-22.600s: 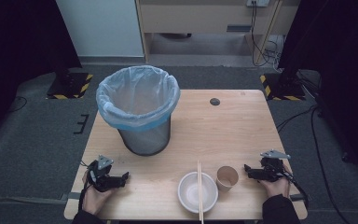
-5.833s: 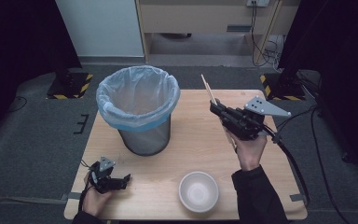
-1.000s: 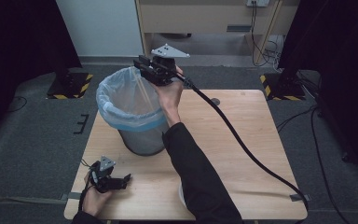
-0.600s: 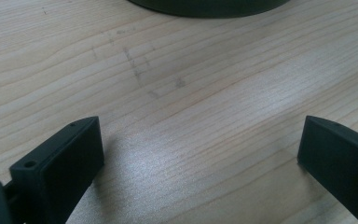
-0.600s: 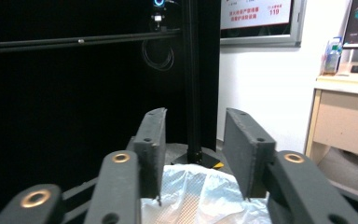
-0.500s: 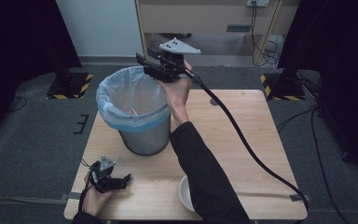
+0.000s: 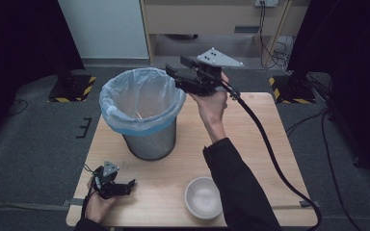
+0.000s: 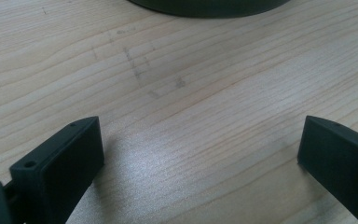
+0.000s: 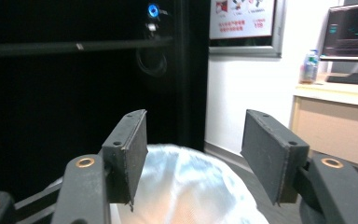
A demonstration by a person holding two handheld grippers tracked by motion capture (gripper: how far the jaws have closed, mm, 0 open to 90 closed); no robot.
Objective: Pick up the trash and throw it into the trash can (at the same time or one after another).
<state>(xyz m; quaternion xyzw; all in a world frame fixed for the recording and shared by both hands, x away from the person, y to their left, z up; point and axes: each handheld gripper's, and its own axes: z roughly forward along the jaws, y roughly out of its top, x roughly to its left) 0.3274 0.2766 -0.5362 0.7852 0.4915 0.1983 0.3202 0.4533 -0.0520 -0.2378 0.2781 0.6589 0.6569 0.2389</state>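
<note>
Mostly bare wooden table [image 7: 250,144], grey carpet [image 7: 38,139], dark surroundings

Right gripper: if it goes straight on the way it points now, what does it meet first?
Probably nothing near. The right gripper, jaws open and empty, points level above the bin, past its far rim. Beyond is dark open space, though depth is unclear.

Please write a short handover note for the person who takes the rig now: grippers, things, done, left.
Right gripper: open, nothing between the jaws, which have just been opening; held up at the far rim of the bin.
Left gripper: open, nothing in it, low over the table near its front left corner.
Done: cup and chopsticks are off the table; a thin pale stick shows inside the bin.
Left: the bowl at the front edge.
</note>
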